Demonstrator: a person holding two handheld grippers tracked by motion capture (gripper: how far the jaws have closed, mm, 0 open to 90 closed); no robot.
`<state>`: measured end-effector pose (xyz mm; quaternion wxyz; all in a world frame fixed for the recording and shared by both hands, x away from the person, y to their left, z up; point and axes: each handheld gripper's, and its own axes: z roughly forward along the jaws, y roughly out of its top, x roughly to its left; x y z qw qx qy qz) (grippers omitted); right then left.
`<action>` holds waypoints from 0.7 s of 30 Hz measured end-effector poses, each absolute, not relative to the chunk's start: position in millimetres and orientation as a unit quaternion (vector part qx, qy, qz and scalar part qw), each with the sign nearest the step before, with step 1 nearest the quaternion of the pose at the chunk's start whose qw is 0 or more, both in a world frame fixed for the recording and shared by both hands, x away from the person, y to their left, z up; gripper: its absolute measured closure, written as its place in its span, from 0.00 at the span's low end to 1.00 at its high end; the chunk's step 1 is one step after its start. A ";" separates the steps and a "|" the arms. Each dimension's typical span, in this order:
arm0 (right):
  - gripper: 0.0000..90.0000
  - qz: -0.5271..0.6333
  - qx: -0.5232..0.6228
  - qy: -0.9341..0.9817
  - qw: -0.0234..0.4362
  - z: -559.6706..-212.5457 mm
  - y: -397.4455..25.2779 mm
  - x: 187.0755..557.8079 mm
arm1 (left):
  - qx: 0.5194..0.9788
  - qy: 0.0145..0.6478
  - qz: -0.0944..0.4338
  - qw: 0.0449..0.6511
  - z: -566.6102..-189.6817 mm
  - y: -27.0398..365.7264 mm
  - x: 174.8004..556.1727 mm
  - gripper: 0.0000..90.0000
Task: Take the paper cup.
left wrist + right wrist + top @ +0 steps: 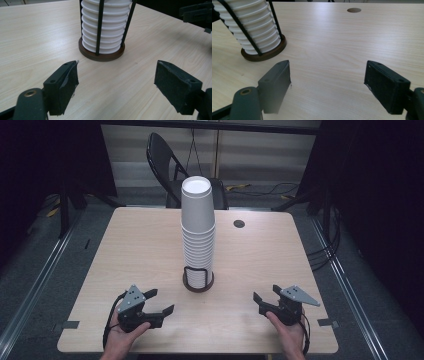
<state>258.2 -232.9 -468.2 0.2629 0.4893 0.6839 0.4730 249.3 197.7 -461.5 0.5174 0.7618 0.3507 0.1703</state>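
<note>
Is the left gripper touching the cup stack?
Apart. The left gripper view shows bare table between the open left gripper and the cup stack.

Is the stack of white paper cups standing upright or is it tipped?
Upright. The stack of cups rises straight from its round dark holder on the table.

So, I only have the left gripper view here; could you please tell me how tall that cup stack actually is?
Observer: The stack of white cups rises far above its wire holder; the top cup's rim is open, facing up.
Operator: Thanks. Is the right gripper open?
Observer: Yes, the right gripper has its jaws spread, nothing between them, resting low near the table's front edge.
Operator: Anything else on the table?
Observer: A round cable hole beyond the stack, to its right.
</note>
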 end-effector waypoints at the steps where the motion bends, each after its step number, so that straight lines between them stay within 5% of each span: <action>1: 0.23 0.473 0.489 0.684 0.263 -468.2 -232.9 258.2 | 0.762 0.351 0.170 0.517 -461.5 197.7 249.3 0.21; 21: 0.24 0.479 0.475 0.698 0.242 -464.8 -232.1 254.8 | 0.755 0.327 0.166 0.543 -435.4 189.0 247.3 0.17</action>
